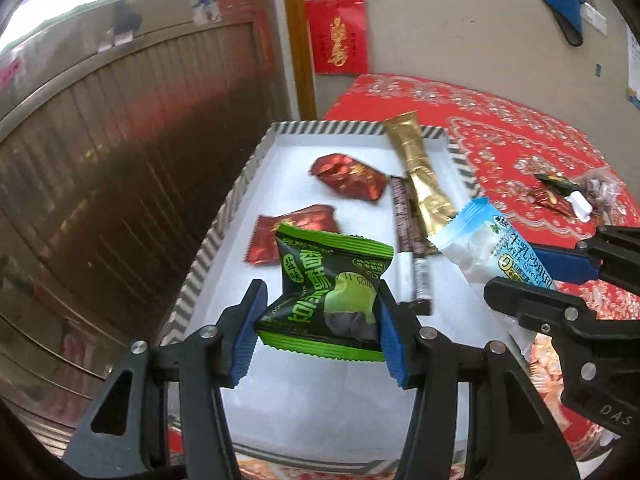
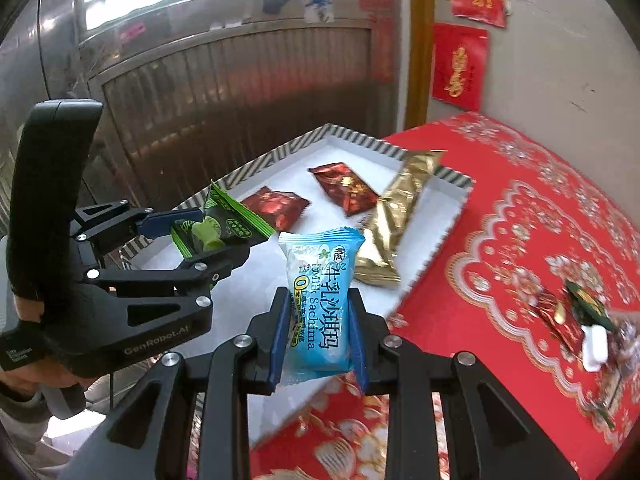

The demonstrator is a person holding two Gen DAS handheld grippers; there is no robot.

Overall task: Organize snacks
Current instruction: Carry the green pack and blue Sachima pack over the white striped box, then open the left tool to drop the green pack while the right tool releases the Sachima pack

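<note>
My left gripper (image 1: pixel 318 312) is shut on a green snack packet (image 1: pixel 328 292) and holds it above the white tray (image 1: pixel 320 400) with the striped rim. My right gripper (image 2: pixel 320 332) is shut on a light blue Milk Sachima packet (image 2: pixel 320 304) over the tray's right edge. The right gripper also shows in the left wrist view (image 1: pixel 560 276), and the left gripper in the right wrist view (image 2: pixel 200 236). In the tray lie two red packets (image 1: pixel 348 176) (image 1: pixel 292 232), a gold packet (image 1: pixel 420 176) and a dark striped bar (image 1: pixel 404 220).
The tray stands on a red patterned tablecloth (image 2: pixel 520 220). A small pile of loose snacks (image 2: pixel 576 316) with a white item lies on the cloth to the right. A brown slatted door and a wall with red paper decorations stand behind.
</note>
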